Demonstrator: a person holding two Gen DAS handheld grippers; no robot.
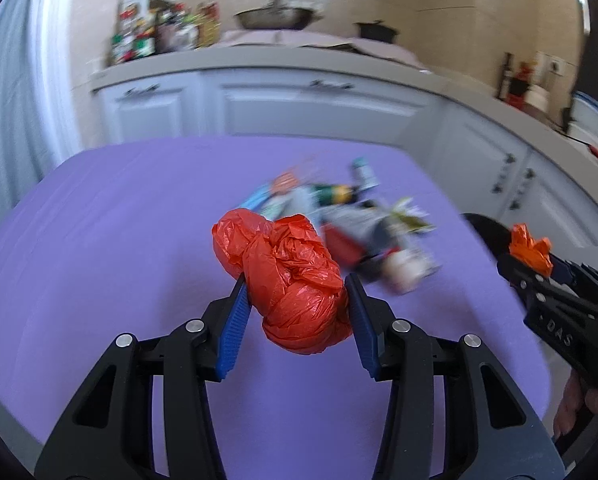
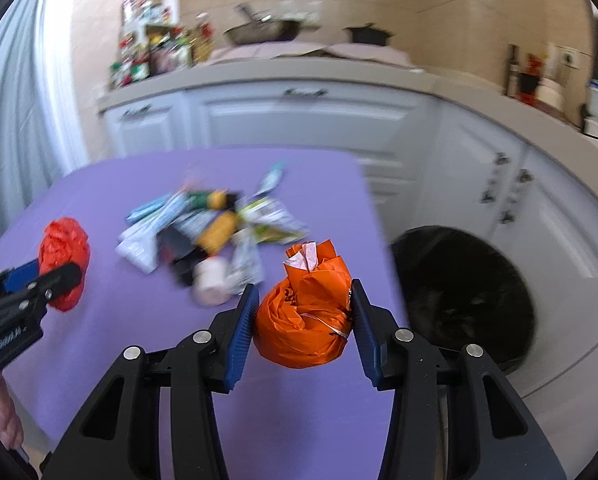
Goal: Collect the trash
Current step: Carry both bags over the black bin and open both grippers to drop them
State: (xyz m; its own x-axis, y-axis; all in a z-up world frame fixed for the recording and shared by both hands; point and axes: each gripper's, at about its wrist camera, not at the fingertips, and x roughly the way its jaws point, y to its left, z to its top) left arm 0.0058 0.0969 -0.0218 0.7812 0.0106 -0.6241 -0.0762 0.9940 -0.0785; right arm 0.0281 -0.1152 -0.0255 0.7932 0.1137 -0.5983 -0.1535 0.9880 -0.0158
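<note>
A crumpled red plastic bag (image 1: pixel 295 264) hangs above the purple table (image 1: pixel 119 240), and my left gripper (image 1: pixel 296 282) is shut on it, blue pads pressing both sides. My right gripper (image 2: pixel 303 286) is shut on a knotted orange bag (image 2: pixel 307 320), held over the table's right edge. A loose pile of wrappers, cartons and a bottle (image 2: pixel 207 232) lies in the middle of the table. The right wrist view shows the left gripper (image 2: pixel 31 284) with the red bag (image 2: pixel 65 256) at the left. In the left wrist view the right gripper (image 1: pixel 539 268) and orange bag (image 1: pixel 527 246) appear at the right.
A black round bin (image 2: pixel 467 292) stands on the floor just right of the table. White kitchen cabinets (image 2: pixel 299 120) and a counter with bottles and pans run behind. A person's hand (image 1: pixel 571 412) shows at the lower right.
</note>
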